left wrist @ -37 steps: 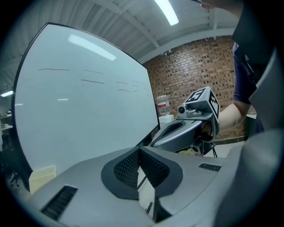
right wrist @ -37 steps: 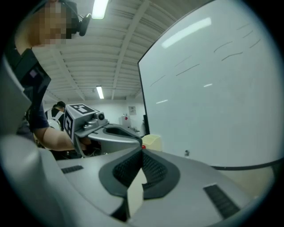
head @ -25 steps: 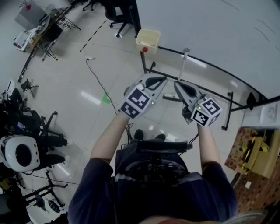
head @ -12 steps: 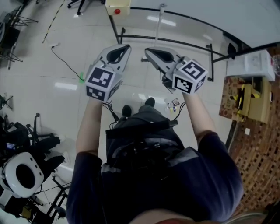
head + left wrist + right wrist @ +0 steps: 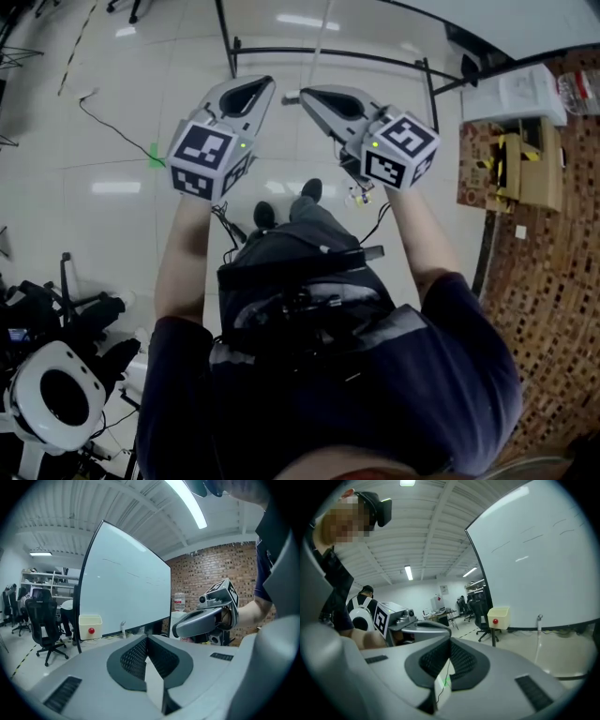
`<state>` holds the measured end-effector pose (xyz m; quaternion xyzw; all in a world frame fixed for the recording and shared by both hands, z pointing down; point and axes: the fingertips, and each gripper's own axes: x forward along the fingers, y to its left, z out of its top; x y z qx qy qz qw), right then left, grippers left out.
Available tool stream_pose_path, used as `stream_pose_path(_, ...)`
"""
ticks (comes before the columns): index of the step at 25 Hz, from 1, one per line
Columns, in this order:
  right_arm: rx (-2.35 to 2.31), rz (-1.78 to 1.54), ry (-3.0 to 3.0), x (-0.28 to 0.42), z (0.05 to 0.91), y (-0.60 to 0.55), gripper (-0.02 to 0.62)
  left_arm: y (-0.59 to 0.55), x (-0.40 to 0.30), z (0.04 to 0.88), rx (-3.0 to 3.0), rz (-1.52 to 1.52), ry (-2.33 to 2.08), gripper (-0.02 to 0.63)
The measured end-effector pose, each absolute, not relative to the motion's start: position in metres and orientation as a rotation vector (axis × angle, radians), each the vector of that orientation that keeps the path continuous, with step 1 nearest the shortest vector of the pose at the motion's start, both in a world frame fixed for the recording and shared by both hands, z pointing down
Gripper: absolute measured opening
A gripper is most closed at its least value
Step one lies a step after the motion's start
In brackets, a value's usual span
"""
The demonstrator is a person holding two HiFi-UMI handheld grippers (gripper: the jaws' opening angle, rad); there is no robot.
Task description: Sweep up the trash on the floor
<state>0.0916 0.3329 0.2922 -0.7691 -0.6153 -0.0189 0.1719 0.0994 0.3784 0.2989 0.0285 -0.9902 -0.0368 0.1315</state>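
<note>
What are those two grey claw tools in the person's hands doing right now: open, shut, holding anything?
Left grey gripper: fingers closed, holding nothing.
Right grey gripper: fingers closed, holding nothing.

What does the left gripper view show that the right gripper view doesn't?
Only the left gripper view shows the brick wall and the right gripper from the side. Only the right gripper view shows the left gripper and a person wearing a white backpack. Both show the whiteboard, the cream box with a red knob, a black office chair, and closed, empty jaws.
</note>
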Motion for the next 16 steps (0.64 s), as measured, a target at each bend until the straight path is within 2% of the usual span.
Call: stream_pose_path(16, -2.117, -0.102, -1.800, 0.096, 0.303, 0.328, 0.008, 0.379, 0.101, 0.296, 0.164, -0.130, -2.885, 0.009)
